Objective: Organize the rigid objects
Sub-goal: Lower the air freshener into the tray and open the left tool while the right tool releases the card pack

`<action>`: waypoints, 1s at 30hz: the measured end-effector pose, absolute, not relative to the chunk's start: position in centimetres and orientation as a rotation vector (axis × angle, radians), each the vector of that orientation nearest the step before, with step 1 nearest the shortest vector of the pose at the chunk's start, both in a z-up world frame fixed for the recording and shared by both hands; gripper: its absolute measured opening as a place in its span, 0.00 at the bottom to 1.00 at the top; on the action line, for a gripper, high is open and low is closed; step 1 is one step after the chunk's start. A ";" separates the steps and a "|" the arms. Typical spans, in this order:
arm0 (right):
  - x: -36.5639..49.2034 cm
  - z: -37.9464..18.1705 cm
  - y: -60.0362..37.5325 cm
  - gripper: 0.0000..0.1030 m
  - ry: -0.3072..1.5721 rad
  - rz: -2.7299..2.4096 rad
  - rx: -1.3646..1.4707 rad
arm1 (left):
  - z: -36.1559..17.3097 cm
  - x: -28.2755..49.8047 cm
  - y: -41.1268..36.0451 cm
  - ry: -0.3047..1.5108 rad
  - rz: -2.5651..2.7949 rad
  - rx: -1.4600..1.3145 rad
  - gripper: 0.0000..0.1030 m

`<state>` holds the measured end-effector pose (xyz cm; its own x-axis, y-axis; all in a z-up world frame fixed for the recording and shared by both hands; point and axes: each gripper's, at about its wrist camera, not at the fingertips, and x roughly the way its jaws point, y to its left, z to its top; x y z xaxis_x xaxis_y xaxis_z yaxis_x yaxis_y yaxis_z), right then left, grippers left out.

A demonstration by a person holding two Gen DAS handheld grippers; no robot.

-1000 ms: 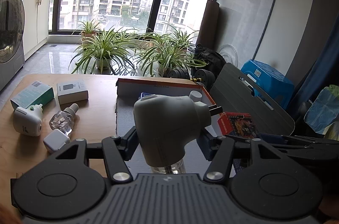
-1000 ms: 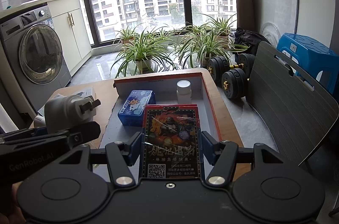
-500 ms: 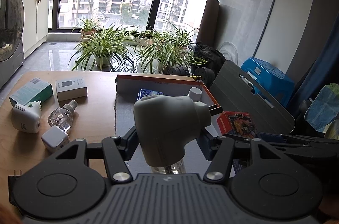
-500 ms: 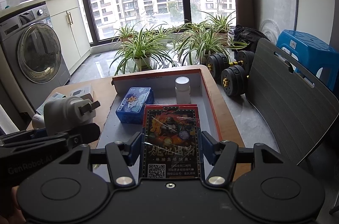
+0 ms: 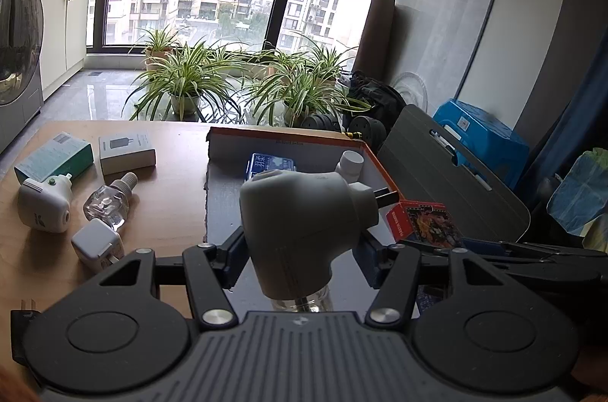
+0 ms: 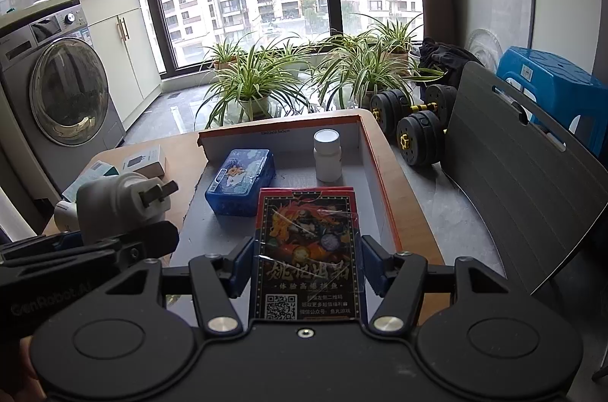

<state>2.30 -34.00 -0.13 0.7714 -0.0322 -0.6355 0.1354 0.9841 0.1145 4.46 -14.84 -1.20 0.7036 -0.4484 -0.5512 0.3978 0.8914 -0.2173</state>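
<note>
My left gripper [image 5: 300, 263] is shut on a grey plug-in device [image 5: 300, 227] with a clear bottle under it, held above the near end of an orange-rimmed tray [image 5: 288, 138]. The device's plug prongs point right. My right gripper [image 6: 307, 265] is shut on a red card box [image 6: 307, 235], held flat over the same tray [image 6: 380, 181]. In the tray lie a blue case [image 6: 241, 187] and an upright white bottle [image 6: 326, 155]. The left gripper with the grey device [image 6: 110, 204] shows at the left of the right wrist view.
On the wooden table left of the tray lie a teal box [image 5: 55, 155], a white box [image 5: 127, 151], a white plug-in device [image 5: 43, 208], a clear refill bottle [image 5: 108, 204] and a white charger cube [image 5: 97, 246]. A grey chair back [image 6: 513, 166] stands at the right.
</note>
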 end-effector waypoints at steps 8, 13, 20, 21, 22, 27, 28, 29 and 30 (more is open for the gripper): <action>2.5 -0.4 -33.9 0.69 0.694 -0.092 0.156 | -1.5 4.6 -14.9 0.642 -0.471 -0.085 0.58; 3.0 -0.7 -34.1 0.69 0.710 -0.094 0.156 | -1.6 4.9 -15.1 0.647 -0.473 -0.083 0.58; 4.1 -1.3 -34.6 0.69 0.740 -0.093 0.157 | -2.1 5.6 -15.4 0.666 -0.480 -0.075 0.58; 4.4 -1.4 -34.7 0.69 0.745 -0.091 0.154 | -2.2 5.7 -15.5 0.669 -0.481 -0.075 0.58; 4.6 -1.5 -34.7 0.69 0.749 -0.091 0.150 | -2.2 5.8 -15.5 0.671 -0.481 -0.073 0.58; 6.1 -2.2 -35.0 0.69 0.776 -0.090 0.142 | -2.6 6.6 -15.8 0.692 -0.480 -0.066 0.58; 6.3 -2.4 -35.0 0.69 0.782 -0.091 0.141 | -2.7 6.8 -16.0 0.696 -0.480 -0.064 0.58; 6.6 -2.6 -35.1 0.69 0.787 -0.092 0.140 | -2.7 7.0 -16.1 0.701 -0.482 -0.061 0.58; 6.9 -2.8 -35.2 0.69 0.793 -0.093 0.142 | -2.8 7.2 -16.2 0.706 -0.481 -0.056 0.58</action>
<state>6.88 -35.16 -2.75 0.6981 -0.0298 -0.7153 0.1364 0.9864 0.0920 7.22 -16.24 -2.81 0.6569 -0.4426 -0.6104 0.4057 0.8899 -0.2087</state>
